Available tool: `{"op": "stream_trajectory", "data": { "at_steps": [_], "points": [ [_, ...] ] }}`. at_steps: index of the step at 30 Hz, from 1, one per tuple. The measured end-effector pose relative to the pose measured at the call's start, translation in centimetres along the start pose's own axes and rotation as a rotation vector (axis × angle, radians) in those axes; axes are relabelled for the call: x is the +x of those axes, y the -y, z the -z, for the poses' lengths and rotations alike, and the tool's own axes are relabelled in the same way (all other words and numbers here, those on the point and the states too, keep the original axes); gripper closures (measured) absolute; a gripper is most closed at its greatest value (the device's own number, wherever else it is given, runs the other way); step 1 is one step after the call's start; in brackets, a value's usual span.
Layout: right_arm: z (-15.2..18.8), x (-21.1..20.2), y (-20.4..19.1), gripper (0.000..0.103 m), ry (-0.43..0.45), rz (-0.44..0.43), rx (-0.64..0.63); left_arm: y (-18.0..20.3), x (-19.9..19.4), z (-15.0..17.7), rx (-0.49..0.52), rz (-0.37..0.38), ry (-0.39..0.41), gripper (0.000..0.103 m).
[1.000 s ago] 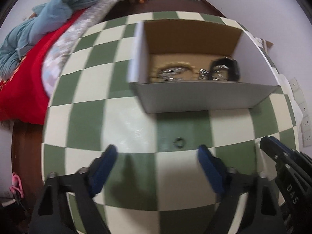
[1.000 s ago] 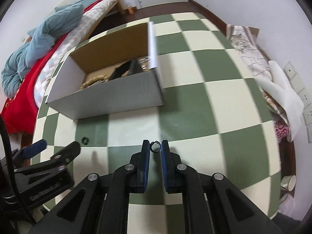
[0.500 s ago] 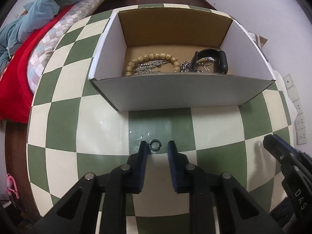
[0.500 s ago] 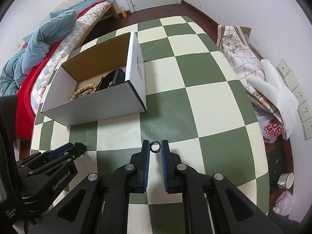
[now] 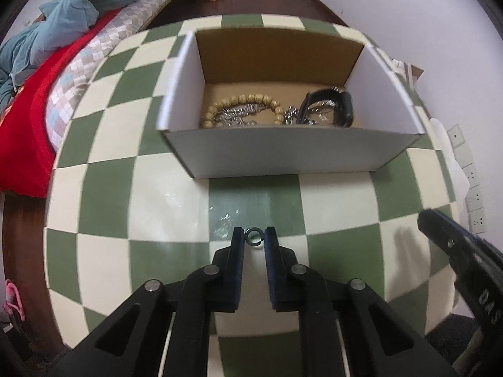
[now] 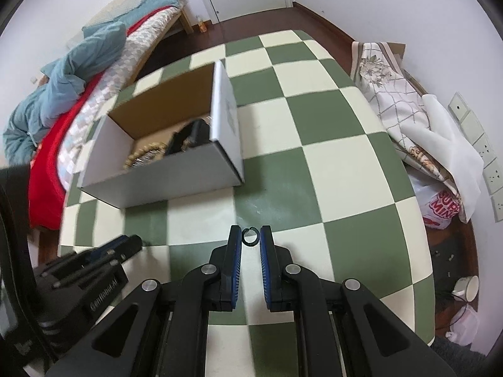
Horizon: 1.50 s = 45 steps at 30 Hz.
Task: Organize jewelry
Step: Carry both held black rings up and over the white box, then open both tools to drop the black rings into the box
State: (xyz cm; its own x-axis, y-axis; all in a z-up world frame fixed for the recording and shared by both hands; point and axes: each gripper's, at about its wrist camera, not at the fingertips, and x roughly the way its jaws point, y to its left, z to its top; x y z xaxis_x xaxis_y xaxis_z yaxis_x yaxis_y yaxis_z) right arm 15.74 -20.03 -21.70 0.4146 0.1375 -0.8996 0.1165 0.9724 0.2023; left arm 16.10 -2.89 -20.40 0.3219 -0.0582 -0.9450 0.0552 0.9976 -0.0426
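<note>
While the bed [image 5: 47, 94] with its red cover and blue-grey blanket [image 6: 63, 72] fills the far left of both views, the green-and-cream checked counter [image 5: 110, 188] takes up the middle. On it stands an open cardboard box [image 5: 283, 150], white outside and brown inside. Within the box, from left to right, lie a bracelet of tan beads [image 5: 242, 100], a tangle of silvery chain [image 5: 235, 114] inside and beside that loop, and a black band [image 5: 344, 106] curled against the right wall.

Nearer than the box, the left gripper [image 5: 254, 237] points steeply down at the counter. Its jaws are closing, and a small dark ring [image 5: 254, 236] sits between the blue pads at their tips, touched on both sides. Whether this ring is off the surface cannot be told. In the right wrist view that same gripper shows at the lower left, blurred.

To the right of it, the right gripper [image 6: 250, 236] is narrowed onto a second small dark ring [image 6: 250, 236], pinched at the fingertips with the counter's pale square showing through the hoop. In the left wrist view its black body enters at the right edge.

Past the counter's right edge lie a floral patterned cloth [image 6: 386, 94], a white sheet [image 6: 449, 144] and a plastic bag with red lettering [image 6: 440, 207], with wall sockets [image 6: 474, 132] behind them.
</note>
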Motion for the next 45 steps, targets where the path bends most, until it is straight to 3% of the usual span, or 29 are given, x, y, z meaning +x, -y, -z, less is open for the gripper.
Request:
{"op": "stream_trajectory", "data": {
  "at_steps": [5,10,16,20,28,37,38,39,41,42,43,44,45],
  "points": [
    [-1.4,-2.7,-1.3,0.091,0.043,-0.056,-0.02,-1.4,-4.3,-0.6,-0.022,0.022,0.064,0.093],
    [-5.1,-4.1,-3.3,0.091,0.082,-0.098,-0.051,-2.1,-6.9,-4.9,-0.022,0.047,0.123,0.093],
    [-10.8,-1.0,-5.7,0.091,0.06,-0.069,-0.115,-2.5,-3.7,-10.7,0.004,0.029,0.081,0.093],
    [-13.5,2.3,-6.2,0.091,-0.015,-0.065,-0.114,-3.2,-1.3,-13.2,0.007,0.015,0.037,0.093],
    [-15.5,5.7,-6.9,0.091,-0.109,-0.044,-0.164,-4.0,0.5,-15.2,0.009,0.025,-0.006,0.093],
    [-16.4,6.2,-7.1,0.09,-0.147,-0.004,-0.184,-4.2,0.1,-15.9,-0.015,0.015,-0.006,0.089],
    [-16.4,6.2,-7.1,0.087,-0.159,0.003,-0.184,-4.2,-0.2,-15.9,-0.016,0.01,0.0,0.089],
    [-16.3,6.2,-7.1,0.074,-0.162,0.009,-0.186,-4.1,-0.3,-15.9,-0.017,0.003,0.002,0.089],
    [-16.2,5.9,-7.2,0.058,-0.177,0.004,-0.19,-4.1,-0.9,-15.9,-0.018,-0.018,0.013,0.076],
    [-16.0,5.8,-7.3,0.052,-0.182,0.002,-0.191,-4.1,-1.3,-15.9,-0.023,-0.025,0.026,0.054],
    [-15.8,5.6,-7.5,0.049,-0.186,0.013,-0.2,-4.2,-1.8,-15.9,-0.029,-0.034,0.039,0.024],
    [-15.7,5.4,-7.7,0.041,-0.186,0.018,-0.207,-4.3,-2.4,-15.9,-0.035,-0.039,0.058,0.014],
    [-15.4,5.0,-7.8,0.029,-0.187,0.016,-0.21,-4.4,-2.9,-15.9,-0.041,-0.039,0.071,0.011]
  ]
}}
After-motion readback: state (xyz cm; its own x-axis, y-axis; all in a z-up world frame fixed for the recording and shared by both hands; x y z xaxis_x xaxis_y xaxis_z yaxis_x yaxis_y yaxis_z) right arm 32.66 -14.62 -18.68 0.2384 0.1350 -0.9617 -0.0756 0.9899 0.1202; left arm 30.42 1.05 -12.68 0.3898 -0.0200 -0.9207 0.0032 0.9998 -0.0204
